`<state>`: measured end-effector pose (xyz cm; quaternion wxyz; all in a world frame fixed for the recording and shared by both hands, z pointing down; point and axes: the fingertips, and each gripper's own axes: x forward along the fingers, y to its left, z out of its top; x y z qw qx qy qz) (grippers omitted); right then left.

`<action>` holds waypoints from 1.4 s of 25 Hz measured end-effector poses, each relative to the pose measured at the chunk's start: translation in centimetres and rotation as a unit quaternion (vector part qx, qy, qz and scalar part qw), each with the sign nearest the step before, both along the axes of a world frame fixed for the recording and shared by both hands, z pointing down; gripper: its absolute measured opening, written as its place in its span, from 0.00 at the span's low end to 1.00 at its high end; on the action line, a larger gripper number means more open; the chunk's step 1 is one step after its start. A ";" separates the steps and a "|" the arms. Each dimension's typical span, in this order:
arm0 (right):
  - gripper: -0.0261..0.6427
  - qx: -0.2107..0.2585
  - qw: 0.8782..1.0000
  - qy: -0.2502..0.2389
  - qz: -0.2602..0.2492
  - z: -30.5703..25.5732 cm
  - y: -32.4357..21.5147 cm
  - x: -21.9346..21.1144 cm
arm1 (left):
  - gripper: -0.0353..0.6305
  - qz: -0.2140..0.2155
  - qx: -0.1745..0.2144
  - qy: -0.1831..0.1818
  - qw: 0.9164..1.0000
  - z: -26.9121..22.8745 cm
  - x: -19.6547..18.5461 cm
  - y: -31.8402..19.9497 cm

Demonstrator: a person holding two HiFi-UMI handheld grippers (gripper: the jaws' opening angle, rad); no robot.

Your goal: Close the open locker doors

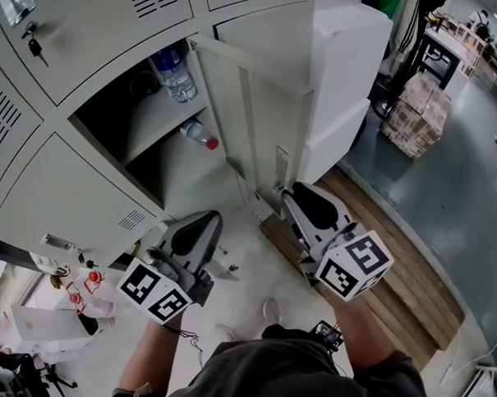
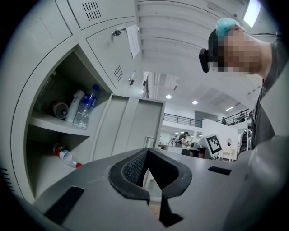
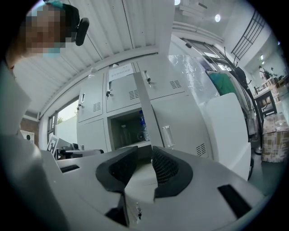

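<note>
One grey locker [image 1: 145,123] stands open, with a clear water bottle [image 1: 173,73] on its shelf and a red-capped bottle [image 1: 199,135] lying below. Its door [image 1: 253,103] swings out to the right, handle [image 1: 280,164] on the outer face. My right gripper [image 1: 294,192] hovers by the door's lower free corner, jaws a narrow gap apart with only pale locker metal showing through. My left gripper [image 1: 208,220] is shut and empty in front of the compartment. In the left gripper view, the door's inner face [image 2: 131,126] is ahead; in the right gripper view, its outer face [image 3: 180,126].
Closed lockers with keys in their locks [image 1: 33,44] surround the open one. A white cabinet [image 1: 349,66] stands right behind the door. A wooden platform [image 1: 393,266] runs along the floor at right, cardboard boxes [image 1: 417,114] beyond. Small red-and-white items [image 1: 80,289] lie at lower left.
</note>
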<state>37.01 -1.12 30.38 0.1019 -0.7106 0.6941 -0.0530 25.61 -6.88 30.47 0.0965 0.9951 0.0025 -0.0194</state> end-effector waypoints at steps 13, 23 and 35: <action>0.22 -0.005 1.000 -0.011 -0.010 0.6 -0.3 2.6 | 0.06 0.001 0.000 -0.007 1.000 0.4 2.2 0.1; 0.23 -0.002 0.999 -0.017 -0.045 0.7 -1.2 2.6 | 0.06 -0.009 0.005 -0.016 1.000 0.4 2.9 0.1; 0.23 0.000 0.997 -0.024 -0.069 0.8 -2.7 2.4 | 0.06 -0.037 0.001 -0.024 0.999 1.0 1.6 -0.8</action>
